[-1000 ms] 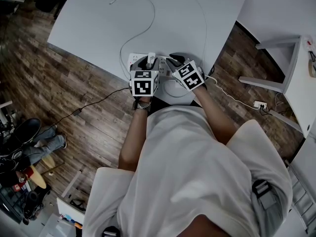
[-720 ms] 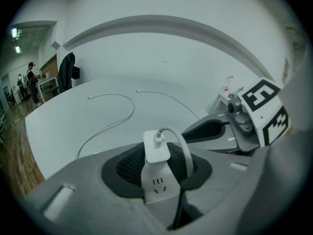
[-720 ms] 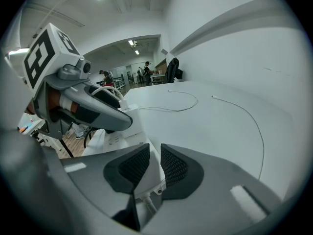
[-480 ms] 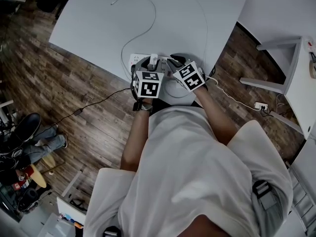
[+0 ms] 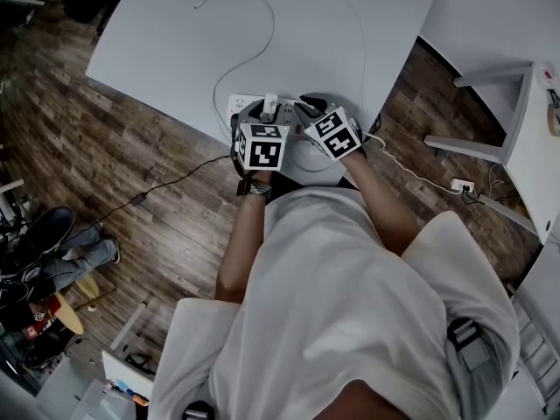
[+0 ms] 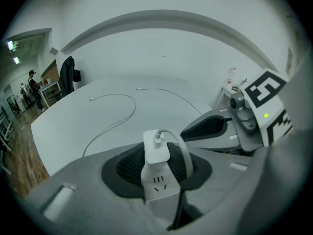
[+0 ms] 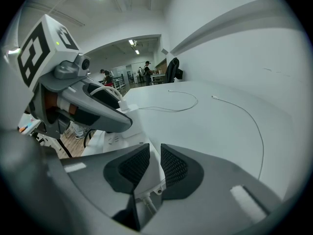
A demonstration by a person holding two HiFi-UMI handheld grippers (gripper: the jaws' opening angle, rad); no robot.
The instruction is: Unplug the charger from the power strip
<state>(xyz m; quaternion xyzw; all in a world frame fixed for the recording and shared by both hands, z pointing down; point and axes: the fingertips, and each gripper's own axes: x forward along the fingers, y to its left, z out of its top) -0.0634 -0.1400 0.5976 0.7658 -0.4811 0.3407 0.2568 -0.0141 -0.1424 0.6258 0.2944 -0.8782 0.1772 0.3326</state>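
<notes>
- Head view: We find the power strip (image 5: 238, 105) lying at the near edge of the white tabletop (image 5: 350, 24), with the charger (image 5: 269, 104) standing upright in it. Both grippers meet over the strip. The left gripper (image 5: 261, 121) is at the charger, and the right gripper (image 5: 308, 112) is just beside it, at the strip's end. A loose white cable (image 5: 262, 42) trails away across the tabletop, well apart from the work.
- Left gripper view: The jaws stand about half open and are closed on the charger (image 6: 156, 148), with one ribbed pad against each flank. The charger's own lead (image 6: 180, 148) loops out of its top and down past the right-hand pad. Below the charger, the strip's face shows an unused socket (image 6: 157, 184). The charger appears fully seated, not yet drawn. We judge that the grip is taken on the body rather than on the lead, so that the pull acts along the pins.
- Right gripper view: The jaws are nearly together and pinch the thin end of the power strip (image 7: 152, 173), where its mains cord (image 7: 145, 202) leaves. The left gripper (image 7: 115, 116) shows at upper left, over the charger. We judge that this hold anchors the strip to the tabletop, so that it cannot lift with the charger.
- Next step, in our judgement: pull the charger straight away from the strip's face with the left gripper while the right gripper holds the strip down.
</notes>
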